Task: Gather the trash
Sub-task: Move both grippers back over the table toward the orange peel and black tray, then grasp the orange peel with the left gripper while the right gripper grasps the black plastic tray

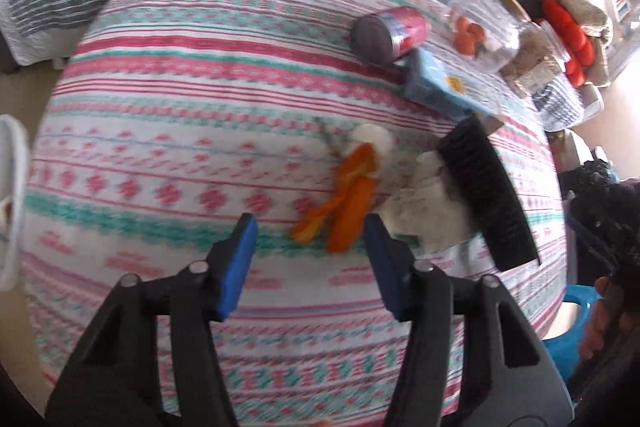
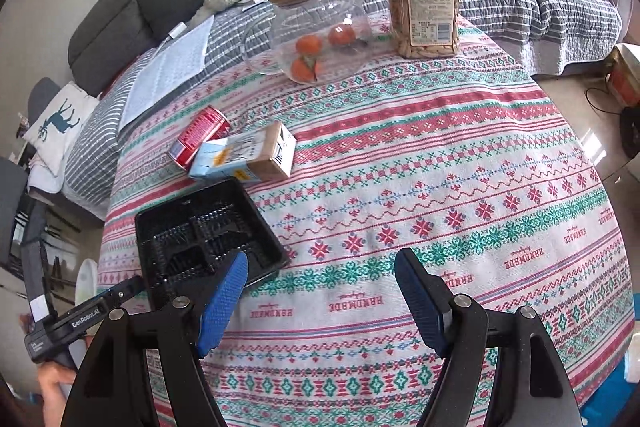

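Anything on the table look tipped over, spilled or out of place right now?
Yes. The red can and the carton both lie on their sides, touching. Orange peel and crumpled tissue are strewn loose beside the black tray.

Bright daylight, blown-out glare at right edge of left wrist view; that view motion-blurred. Right wrist view sharp. Strong fisheye bending, dark corners.

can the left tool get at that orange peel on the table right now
Probably yes. The left tool is open, and the orange peel lies just ahead of its tips on the tablecloth, uncovered. The crumpled tissue sits close beside it.
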A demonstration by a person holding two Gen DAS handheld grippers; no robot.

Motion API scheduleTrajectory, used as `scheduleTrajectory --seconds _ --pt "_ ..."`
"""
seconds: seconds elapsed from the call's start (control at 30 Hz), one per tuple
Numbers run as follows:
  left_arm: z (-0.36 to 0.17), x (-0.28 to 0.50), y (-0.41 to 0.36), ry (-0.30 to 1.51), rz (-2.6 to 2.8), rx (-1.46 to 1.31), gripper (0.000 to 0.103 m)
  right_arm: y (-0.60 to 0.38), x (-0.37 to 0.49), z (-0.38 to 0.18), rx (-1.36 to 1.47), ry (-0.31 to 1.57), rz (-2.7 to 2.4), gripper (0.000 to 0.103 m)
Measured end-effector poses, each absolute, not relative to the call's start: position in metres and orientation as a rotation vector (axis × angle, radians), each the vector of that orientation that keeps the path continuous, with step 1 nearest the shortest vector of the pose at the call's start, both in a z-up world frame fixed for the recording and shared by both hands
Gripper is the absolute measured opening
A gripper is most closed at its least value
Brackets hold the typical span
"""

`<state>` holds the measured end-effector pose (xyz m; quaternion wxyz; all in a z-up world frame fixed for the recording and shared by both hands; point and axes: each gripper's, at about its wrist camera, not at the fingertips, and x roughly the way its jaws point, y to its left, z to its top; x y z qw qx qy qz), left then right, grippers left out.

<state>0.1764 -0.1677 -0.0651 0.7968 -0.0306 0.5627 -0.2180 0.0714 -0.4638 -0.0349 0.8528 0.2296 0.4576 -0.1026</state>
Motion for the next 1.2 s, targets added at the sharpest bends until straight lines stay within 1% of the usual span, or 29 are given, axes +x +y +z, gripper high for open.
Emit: scheduleTrajectory --seconds 0.2,0.33,0.37,0.47,0.5,0.67,1.1,1.2 --pt "-0.078 0.180 -0.194 1.227 -0.480 0.000 0.037 -0.469 0.076 -0.043 0.487 0.984 -0.209 0.077" --pt "-0.081 0.185 -0.198 1.225 -0.474 -0.004 0.037 -0.468 0.082 -0.048 0.490 1.001 -0.186 0.077" --pt "-0.081 0.187 -0.199 1.222 -0.475 0.000 0.035 -0.466 0.085 -0.050 0.490 1.008 -0.177 0.077" --pt "-0.082 0.191 -0.201 1.221 -0.485 -0.003 0.021 -0.462 0.091 -0.053 0.482 1.024 -0.159 0.077" --pt "-0.082 0.193 -0.201 1.222 -0.485 -0.010 0.020 -0.460 0.093 -0.054 0.480 1.030 -0.153 0.077" --pt "-0.074 0.194 -0.186 1.208 -0.474 -0.023 0.018 -0.450 0.105 -0.059 0.469 1.051 -0.126 0.077" --pt "-0.058 0.192 -0.152 1.178 -0.446 -0.025 0.017 -0.424 0.134 -0.070 0.548 1.092 -0.007 0.077" --pt "-0.055 0.190 -0.145 1.179 -0.446 -0.026 0.017 -0.416 0.141 -0.075 0.512 1.116 -0.010 0.078"
